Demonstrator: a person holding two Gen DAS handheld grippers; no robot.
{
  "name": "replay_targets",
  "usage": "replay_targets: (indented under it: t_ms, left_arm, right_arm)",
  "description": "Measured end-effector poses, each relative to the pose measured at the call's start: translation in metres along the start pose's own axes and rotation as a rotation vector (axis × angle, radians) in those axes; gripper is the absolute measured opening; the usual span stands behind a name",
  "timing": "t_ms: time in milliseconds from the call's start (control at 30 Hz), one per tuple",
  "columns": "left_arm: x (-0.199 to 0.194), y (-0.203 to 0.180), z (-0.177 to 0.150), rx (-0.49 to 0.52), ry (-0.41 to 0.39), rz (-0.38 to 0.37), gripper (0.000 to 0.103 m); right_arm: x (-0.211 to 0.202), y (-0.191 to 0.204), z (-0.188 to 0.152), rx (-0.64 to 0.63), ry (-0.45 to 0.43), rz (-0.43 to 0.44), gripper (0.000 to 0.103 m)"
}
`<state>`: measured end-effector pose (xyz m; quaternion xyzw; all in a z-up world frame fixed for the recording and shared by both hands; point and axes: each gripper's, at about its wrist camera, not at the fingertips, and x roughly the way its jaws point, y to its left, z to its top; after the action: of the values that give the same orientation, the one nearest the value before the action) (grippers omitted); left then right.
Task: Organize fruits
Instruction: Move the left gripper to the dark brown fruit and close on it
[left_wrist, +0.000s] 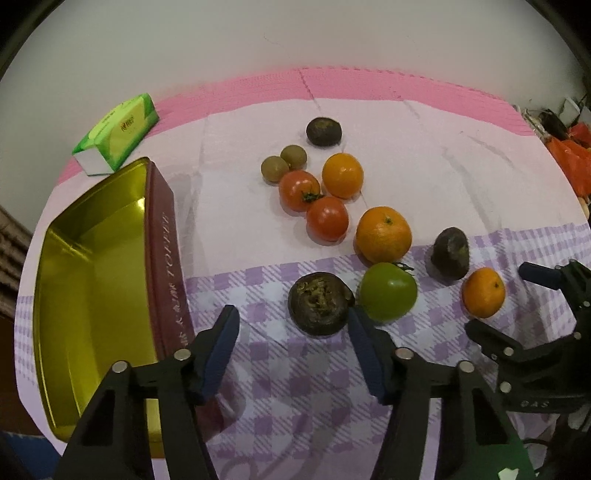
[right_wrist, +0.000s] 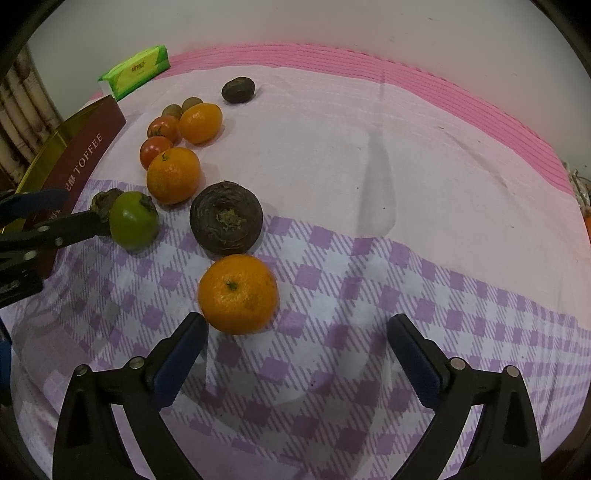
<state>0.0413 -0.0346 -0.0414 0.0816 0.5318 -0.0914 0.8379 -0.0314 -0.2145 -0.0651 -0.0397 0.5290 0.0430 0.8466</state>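
Observation:
Several fruits lie on the cloth. My left gripper (left_wrist: 291, 317) is open, its jaws either side of a dark wrinkled fruit (left_wrist: 318, 302), with a green tomato (left_wrist: 388, 291) just right of it. An open gold tin (left_wrist: 92, 266) with maroon sides stands to the left, empty. My right gripper (right_wrist: 295, 325) is open; an orange (right_wrist: 238, 293) lies by its left finger (right_wrist: 181, 354). Beyond it lie another dark fruit (right_wrist: 226, 223), a green tomato (right_wrist: 133, 219), oranges (right_wrist: 173, 175), red tomatoes (right_wrist: 155, 149) and small green fruits (right_wrist: 172, 109).
A green tissue pack (left_wrist: 118, 133) lies behind the tin. The cloth (right_wrist: 406, 184) is pale pink with a purple check band, on a pink mat (right_wrist: 406, 74). Orange bags (left_wrist: 572, 158) sit at the far right. The left gripper shows in the right wrist view (right_wrist: 55, 214).

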Motion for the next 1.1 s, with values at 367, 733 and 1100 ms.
replay_targets:
  t_ms: [367,733,1100]
  left_arm:
    - [0.019,0.0,0.009,-0.007,0.03,-0.054,0.052]
    - [0.031,0.001,0.015,-0.015,0.034,-0.087,0.038]
    - [0.023,0.003,0.012,-0.042,0.025,-0.106,0.037]
  right_arm:
    - [0.002,0.001,0.001,0.006,0.001,-0.003,0.103]
    - [0.002,0.001,0.001,0.007,0.0,-0.003,0.103]
    - [0.002,0.001,0.001,0.008,0.0,-0.003,0.103]
